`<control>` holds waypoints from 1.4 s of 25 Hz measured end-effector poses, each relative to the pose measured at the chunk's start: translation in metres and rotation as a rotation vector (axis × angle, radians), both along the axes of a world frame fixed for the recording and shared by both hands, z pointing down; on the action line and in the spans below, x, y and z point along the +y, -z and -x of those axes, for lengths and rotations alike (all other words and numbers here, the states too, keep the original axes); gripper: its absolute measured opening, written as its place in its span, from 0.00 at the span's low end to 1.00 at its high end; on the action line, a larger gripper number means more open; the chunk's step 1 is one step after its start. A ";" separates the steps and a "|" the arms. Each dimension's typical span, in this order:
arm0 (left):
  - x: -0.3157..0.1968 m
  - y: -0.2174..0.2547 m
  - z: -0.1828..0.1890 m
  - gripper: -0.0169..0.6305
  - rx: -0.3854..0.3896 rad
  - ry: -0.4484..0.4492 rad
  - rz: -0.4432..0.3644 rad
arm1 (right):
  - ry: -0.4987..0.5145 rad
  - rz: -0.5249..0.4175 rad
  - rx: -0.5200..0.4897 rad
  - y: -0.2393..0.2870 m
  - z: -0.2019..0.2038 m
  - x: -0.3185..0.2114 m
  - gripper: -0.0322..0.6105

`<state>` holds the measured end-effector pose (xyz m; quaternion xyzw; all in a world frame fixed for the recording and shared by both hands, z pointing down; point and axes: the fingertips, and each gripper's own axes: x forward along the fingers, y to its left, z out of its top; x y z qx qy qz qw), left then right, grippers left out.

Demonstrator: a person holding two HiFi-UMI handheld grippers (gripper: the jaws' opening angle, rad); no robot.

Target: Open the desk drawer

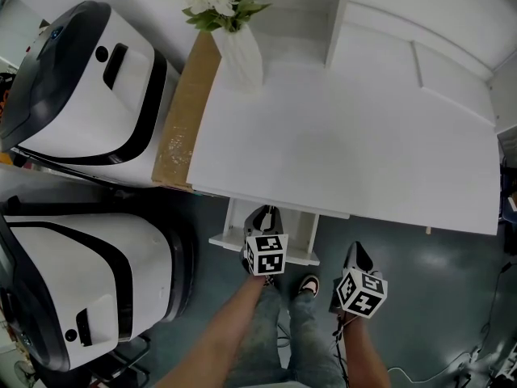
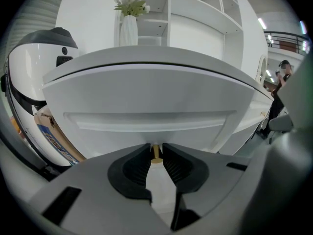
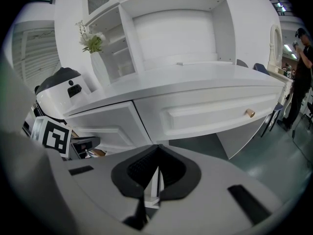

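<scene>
The white desk (image 1: 347, 144) has a drawer (image 1: 303, 234) under its front left edge, standing a little way out. My left gripper (image 1: 265, 214) is at the drawer's front. In the left gripper view the jaws (image 2: 156, 149) are shut on the drawer's small brass knob (image 2: 156, 153), with the panelled drawer front (image 2: 146, 106) just behind it. My right gripper (image 1: 355, 255) hangs to the right, below the desk edge, shut (image 3: 157, 150) with nothing in it. The right gripper view shows the left drawer front (image 3: 105, 119) and a second drawer with its own brass knob (image 3: 250, 113).
A white vase of flowers (image 1: 238, 51) stands at the desk's back left, below a shelf unit (image 1: 335, 14). Two large white-and-black machines (image 1: 89, 87) (image 1: 81, 281) and a cardboard strip (image 1: 184, 120) crowd the left side. The person's legs and shoe (image 1: 308, 285) are below. Another person (image 3: 301, 77) stands far right.
</scene>
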<state>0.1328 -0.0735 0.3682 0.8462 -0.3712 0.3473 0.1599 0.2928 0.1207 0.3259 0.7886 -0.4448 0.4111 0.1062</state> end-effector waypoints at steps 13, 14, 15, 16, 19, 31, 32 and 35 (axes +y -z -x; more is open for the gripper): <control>0.007 0.000 0.006 0.16 0.012 0.007 0.004 | -0.004 -0.004 0.005 0.002 0.003 0.018 0.06; 0.008 0.000 0.007 0.16 0.010 0.005 0.004 | -0.004 -0.004 0.006 0.001 0.003 0.019 0.06; 0.009 0.000 0.007 0.16 0.009 0.003 0.004 | -0.004 -0.003 0.006 0.002 0.003 0.021 0.06; 0.010 0.000 0.008 0.16 0.008 0.002 0.004 | -0.004 -0.004 0.006 0.002 0.004 0.022 0.06; 0.014 -0.001 0.011 0.16 0.003 0.005 0.008 | -0.001 -0.007 0.006 0.003 0.006 0.024 0.06; 0.031 -0.001 0.024 0.16 0.001 0.019 0.012 | 0.021 -0.010 0.008 0.005 0.014 0.034 0.06; 0.032 -0.002 0.025 0.16 0.001 0.020 0.011 | 0.022 -0.011 0.009 0.005 0.014 0.036 0.06; 0.037 -0.001 0.029 0.16 0.001 0.022 0.015 | 0.026 -0.012 0.012 0.005 0.016 0.039 0.06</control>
